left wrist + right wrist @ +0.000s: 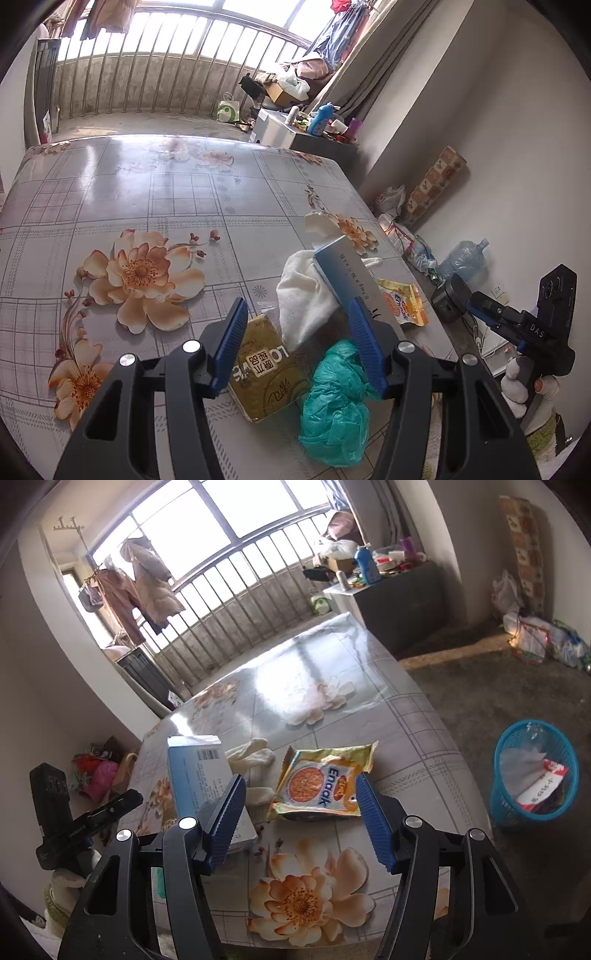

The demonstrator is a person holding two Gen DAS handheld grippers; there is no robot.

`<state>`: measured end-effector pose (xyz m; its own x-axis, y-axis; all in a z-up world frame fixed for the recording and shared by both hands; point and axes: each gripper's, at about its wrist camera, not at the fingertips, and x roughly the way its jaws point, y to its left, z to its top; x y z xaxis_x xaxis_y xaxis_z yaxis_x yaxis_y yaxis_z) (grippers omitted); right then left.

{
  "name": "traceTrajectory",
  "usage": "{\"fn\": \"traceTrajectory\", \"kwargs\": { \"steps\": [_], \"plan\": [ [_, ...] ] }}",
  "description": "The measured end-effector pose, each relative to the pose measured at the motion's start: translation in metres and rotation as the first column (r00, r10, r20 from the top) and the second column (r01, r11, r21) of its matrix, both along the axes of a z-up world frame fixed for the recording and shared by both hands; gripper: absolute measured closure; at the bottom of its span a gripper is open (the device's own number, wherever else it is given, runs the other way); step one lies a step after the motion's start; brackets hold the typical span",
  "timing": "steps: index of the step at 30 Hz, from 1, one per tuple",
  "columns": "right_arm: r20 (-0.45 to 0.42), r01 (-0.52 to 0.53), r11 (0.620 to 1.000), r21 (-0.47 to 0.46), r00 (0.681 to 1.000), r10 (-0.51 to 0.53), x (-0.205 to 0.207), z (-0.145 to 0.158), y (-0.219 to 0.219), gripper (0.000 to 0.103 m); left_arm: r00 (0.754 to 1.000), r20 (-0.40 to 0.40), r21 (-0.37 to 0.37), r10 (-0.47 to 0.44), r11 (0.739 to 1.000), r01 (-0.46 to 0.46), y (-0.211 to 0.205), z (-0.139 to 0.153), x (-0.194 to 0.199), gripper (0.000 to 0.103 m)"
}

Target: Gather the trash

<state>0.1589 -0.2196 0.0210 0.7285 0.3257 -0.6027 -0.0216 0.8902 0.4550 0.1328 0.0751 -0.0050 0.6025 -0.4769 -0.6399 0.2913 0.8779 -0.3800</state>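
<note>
We see the left gripper (297,343) at lower centre of the left wrist view, its blue fingers (231,345) spread with nothing pinched between them. Beneath and between them on the table (147,192) lie a gold carton (264,373) and, just right of it, a crumpled teal bag (334,402). Above these a white cloth (306,291) touches a pale blue box (345,269), which lies partly over it. At right of the box lies a yellow snack packet (404,301), near the table edge. At far right of this view we see the other gripper's rear, with a hand (546,386) on its handle. In the right wrist view the right gripper (301,819) sits at lower centre, fingers (375,829) spread apart and holding nothing. The snack packet (321,779) lies flat on the table (424,746) just beyond the fingertips, framed between them. At its left lie white cloth pieces (251,755) and the box (199,775). At right of the frame, on the floor beside the table, stands a blue basket (506,797) with paper and wrappers inside.
</note>
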Motion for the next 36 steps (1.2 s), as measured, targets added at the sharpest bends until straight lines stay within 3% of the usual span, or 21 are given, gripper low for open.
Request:
{"fn": "traceTrajectory", "kwargs": {
  "steps": [4,10,14,16,21,27,33,36],
  "plan": [
    [0.013,-0.207,0.976,0.074,0.978,0.206,0.026,-0.003,0.039,0.030,1.000,-0.007,0.045,0.007,0.999,-0.007,-0.002,-0.006,0.000,0.048],
    [-0.083,-0.343,0.938,0.055,0.934,0.347,0.073,-0.020,0.080,0.027,0.997,-0.069,0.096,0.031,0.995,-0.024,0.007,-0.025,0.003,0.048],
    [-0.110,-0.362,0.931,0.055,0.924,0.366,0.091,-0.021,0.090,0.026,0.985,-0.171,0.067,0.031,0.998,-0.019,0.022,-0.040,0.005,0.047],
    [-0.116,-0.363,0.929,0.077,0.922,0.370,0.095,-0.024,0.092,0.026,0.976,-0.215,0.055,0.033,0.998,-0.022,0.024,-0.047,0.005,0.042],
    [-0.149,-0.350,0.931,0.104,0.920,0.362,0.090,-0.034,0.090,0.026,0.969,-0.245,0.054,0.022,0.998,-0.009,0.013,-0.058,0.008,0.037],
    [-0.163,-0.353,0.931,0.094,0.917,0.364,0.088,-0.035,0.094,0.026,0.975,-0.217,0.085,0.038,0.996,-0.020,0.001,-0.058,0.010,0.026],
    [-0.176,-0.343,0.934,0.097,0.918,0.356,0.089,-0.038,0.095,0.026,0.985,-0.164,0.191,0.056,0.981,-0.024,-0.008,-0.058,0.009,0.026],
    [-0.181,-0.347,0.935,0.077,0.917,0.355,0.088,-0.038,0.098,0.026,0.986,-0.156,0.201,0.051,0.979,-0.019,-0.007,-0.059,0.007,0.026]
  ]
}}
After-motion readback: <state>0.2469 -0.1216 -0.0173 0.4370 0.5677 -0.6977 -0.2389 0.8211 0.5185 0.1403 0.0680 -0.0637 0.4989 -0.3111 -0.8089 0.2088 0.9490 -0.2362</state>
